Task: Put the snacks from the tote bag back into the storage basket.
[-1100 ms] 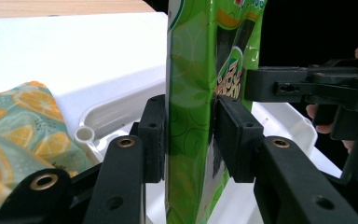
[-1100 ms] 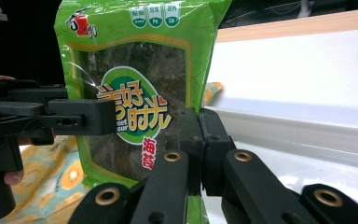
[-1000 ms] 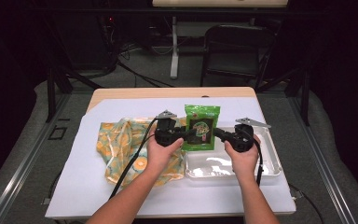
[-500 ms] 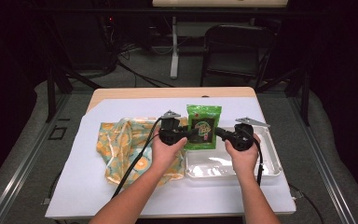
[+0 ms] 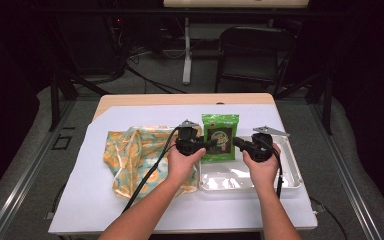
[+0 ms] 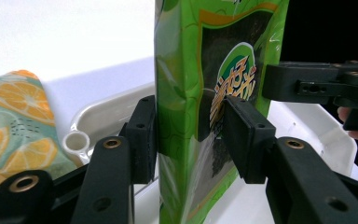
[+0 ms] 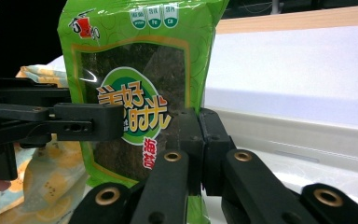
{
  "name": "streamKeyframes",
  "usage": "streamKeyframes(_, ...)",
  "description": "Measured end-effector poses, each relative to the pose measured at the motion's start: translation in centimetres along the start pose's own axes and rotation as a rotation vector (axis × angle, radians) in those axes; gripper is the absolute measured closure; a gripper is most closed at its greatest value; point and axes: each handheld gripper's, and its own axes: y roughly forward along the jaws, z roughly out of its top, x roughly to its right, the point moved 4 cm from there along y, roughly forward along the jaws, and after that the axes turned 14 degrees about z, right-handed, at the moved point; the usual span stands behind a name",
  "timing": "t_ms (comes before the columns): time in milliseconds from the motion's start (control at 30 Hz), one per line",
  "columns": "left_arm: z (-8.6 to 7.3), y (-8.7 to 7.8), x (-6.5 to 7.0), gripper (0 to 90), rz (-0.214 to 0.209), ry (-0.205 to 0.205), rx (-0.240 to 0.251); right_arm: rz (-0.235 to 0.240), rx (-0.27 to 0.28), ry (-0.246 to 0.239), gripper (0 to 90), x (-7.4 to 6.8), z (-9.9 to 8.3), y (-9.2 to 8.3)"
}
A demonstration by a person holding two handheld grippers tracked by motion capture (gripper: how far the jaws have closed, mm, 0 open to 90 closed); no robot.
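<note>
- A dark room surrounds the white-covered desk point(image 5: 130, 210) at the high view's centre.
- The green plastic seaweed snack packet point(image 5: 220, 136) stands upright at centre, over the far-left corner of the clear plastic tray point(image 5: 290, 172).
- The left tool point(image 5: 211, 145) has just been opening; the packet sits between its jaws, pads barely touching.
- The right tool point(image 5: 236, 142) stays clenched on the packet's edge.
- An orange-slice patterned cloth point(image 5: 130, 155) lies centre-left.

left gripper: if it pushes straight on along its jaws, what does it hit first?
Probably the green snack packet, which already stands between the left gripper's just-opening jaws. Beyond it sits the right gripper, clamped on the packet's far edge; the depth between them is unclear.
</note>
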Motion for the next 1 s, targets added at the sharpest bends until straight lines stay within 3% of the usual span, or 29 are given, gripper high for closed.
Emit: streamKeyframes(1000,-0.5,0.8,-1.0,47.9,0.039,-0.018,-0.072,-0.039,-0.013,-0.028,89.8,-0.3,-0.9,0.8)
